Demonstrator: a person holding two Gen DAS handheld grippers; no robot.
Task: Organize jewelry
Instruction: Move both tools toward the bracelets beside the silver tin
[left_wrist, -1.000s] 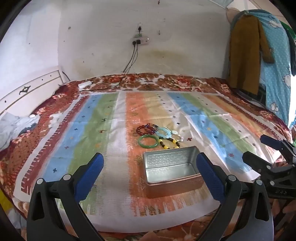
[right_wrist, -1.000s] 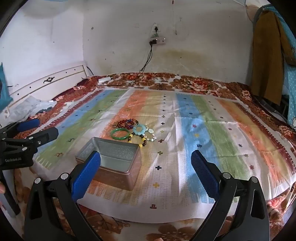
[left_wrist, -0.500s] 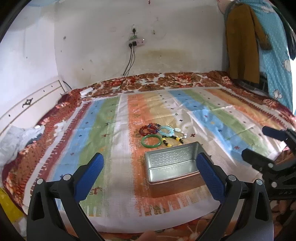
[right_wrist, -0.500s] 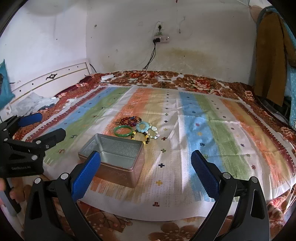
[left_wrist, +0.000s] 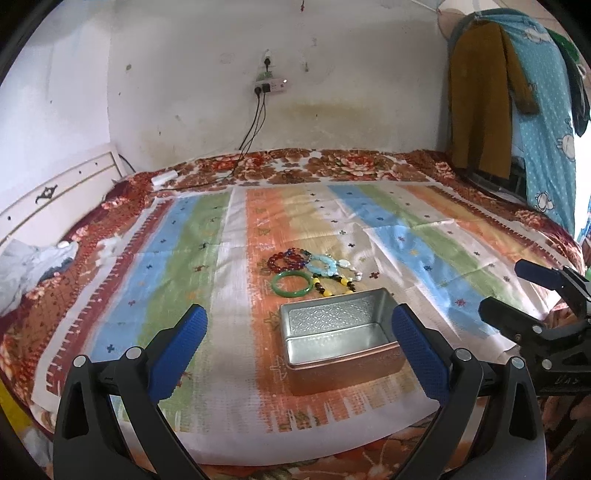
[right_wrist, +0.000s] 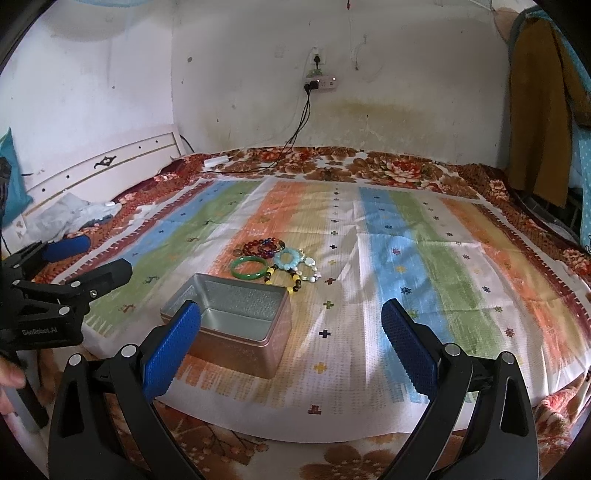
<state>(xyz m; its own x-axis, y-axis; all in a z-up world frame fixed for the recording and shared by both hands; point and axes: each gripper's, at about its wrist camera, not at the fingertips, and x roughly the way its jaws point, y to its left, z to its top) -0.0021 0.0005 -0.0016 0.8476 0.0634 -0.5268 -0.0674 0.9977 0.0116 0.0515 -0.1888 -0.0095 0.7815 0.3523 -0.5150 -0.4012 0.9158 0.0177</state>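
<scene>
An open, empty silver metal tin (left_wrist: 338, 334) (right_wrist: 236, 319) sits on the striped cloth near the bed's front edge. Just behind it lies a cluster of jewelry: a green bangle (left_wrist: 291, 285) (right_wrist: 249, 267), a dark red bead bracelet (left_wrist: 286, 259) (right_wrist: 264, 246), a light blue bracelet (left_wrist: 323, 266) (right_wrist: 290, 257) and a yellow-and-brown beaded string (left_wrist: 334, 286) (right_wrist: 290, 282). My left gripper (left_wrist: 295, 343) (right_wrist: 81, 256) hovers open in front of the tin. My right gripper (right_wrist: 291, 339) (left_wrist: 517, 291) hangs open to the tin's right, holding nothing.
The striped cloth (left_wrist: 184, 258) covers a floral bedspread (right_wrist: 369, 166). A white headboard (right_wrist: 110, 173) and crumpled grey fabric (left_wrist: 33, 262) lie at the left. Cables (right_wrist: 299, 122) drop from a wall socket to a white charger (left_wrist: 164, 177). Clothes (left_wrist: 480, 92) hang at the right.
Both grippers have shifted slightly, so the tin and jewelry sit a little higher and closer in view. Nothing on the bed has moved. Both stay open.
</scene>
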